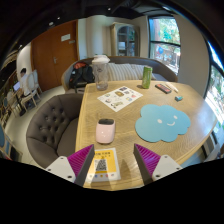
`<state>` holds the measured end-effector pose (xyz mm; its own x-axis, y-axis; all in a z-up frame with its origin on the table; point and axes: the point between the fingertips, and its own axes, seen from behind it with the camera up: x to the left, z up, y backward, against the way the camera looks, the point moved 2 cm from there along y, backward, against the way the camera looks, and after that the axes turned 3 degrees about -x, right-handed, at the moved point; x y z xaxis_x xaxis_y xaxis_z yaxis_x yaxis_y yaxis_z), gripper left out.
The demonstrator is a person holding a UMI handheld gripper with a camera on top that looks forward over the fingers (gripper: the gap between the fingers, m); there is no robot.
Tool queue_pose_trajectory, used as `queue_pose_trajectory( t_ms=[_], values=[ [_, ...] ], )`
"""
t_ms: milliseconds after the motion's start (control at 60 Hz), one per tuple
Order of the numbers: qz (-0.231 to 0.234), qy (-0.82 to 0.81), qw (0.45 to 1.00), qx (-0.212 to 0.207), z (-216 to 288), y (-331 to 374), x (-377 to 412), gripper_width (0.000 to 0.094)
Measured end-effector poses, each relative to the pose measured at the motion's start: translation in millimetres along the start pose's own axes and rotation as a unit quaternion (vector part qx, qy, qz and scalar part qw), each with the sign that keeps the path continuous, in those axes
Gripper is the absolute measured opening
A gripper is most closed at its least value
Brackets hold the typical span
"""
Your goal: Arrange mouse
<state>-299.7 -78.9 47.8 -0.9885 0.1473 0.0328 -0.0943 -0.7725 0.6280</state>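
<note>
Two fingers of the gripper (114, 160) stood apart, holding nothing; no mouse was clearly visible; the blue cloud-shaped mat (163, 122) lay ahead, so scanning the table (140, 150) first seemed wise.

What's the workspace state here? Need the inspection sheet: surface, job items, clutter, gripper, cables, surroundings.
Surface: light wooden table, round-edged, in daylight.
Job's things: cloud-shaped blue mat lies beyond the right finger; no mouse can be made out.
Clutter: white cup ahead of the fingers; printed sheet mid-table; yellow card between the fingers on the near edge; green bottle and clear jug at the far side; small items near the far right edge, too small to identify.
Grippers: gripper open, holding nothing, above the table's near edge.
Cables: nothing seen.
Surroundings: grey tufted armchair left of the table, sofa behind, wooden door, windows.
</note>
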Motion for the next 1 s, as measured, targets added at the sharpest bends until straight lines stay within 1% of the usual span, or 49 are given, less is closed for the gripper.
queue_pose_trajectory(
  t_ms=[50,117,250,283,367,500,550,583,633,650,767,850,867,900,917,933,967,1000],
  values=[
    [0.013,0.004,1.000,-0.002,-0.9,-14.5,11.4,0.0811],
    [0.028,0.006,1.000,0.007,-6.6,-35.8,22.1,0.0814],
    [0.044,-0.005,0.999,0.014,-7.4,-73.1,30.9,0.0812],
    [0.043,0.000,0.999,-0.002,0.4,-77.8,30.6,0.0807],
    [0.052,0.023,0.998,-0.005,8.6,-90.2,35.7,0.0804],
    [0.068,0.053,0.996,-0.018,21.7,-108.9,46.9,0.0764],
    [0.078,0.058,0.995,-0.020,24.5,-113.5,50.8,0.0738],
    [0.082,0.061,0.995,-0.021,26.7,-116.4,51.1,0.0702],
    [0.083,0.062,0.994,-0.023,29.5,-120.4,49.4,0.0607],
    [0.082,0.060,0.995,-0.023,30.4,-121.6,47.7,0.0556],
    [0.091,0.068,0.993,-0.014,29.3,-122.3,46.2,0.0517],
    [0.092,0.073,0.993,0.020,29.6,-122.6,46.0,0.0435],
    [0.102,0.073,0.992,0.027,30.5,-121.8,49.5,0.0404],
    [0.130,0.060,0.989,0.039,31.8,-113.9,61.2,0.0397],
    [0.146,0.053,0.987,0.042,35.7,-108.8,67.3,0.0370],
    [0.161,0.051,0.985,0.040,41.4,-102.8,71.8,0.0371],
    [0.177,0.063,0.982,0.024,58.1,-91.1,75.6,0.0368],
    [0.183,0.085,0.979,0.000,79.8,-78.3,72.4,0.0365]
  ],
)
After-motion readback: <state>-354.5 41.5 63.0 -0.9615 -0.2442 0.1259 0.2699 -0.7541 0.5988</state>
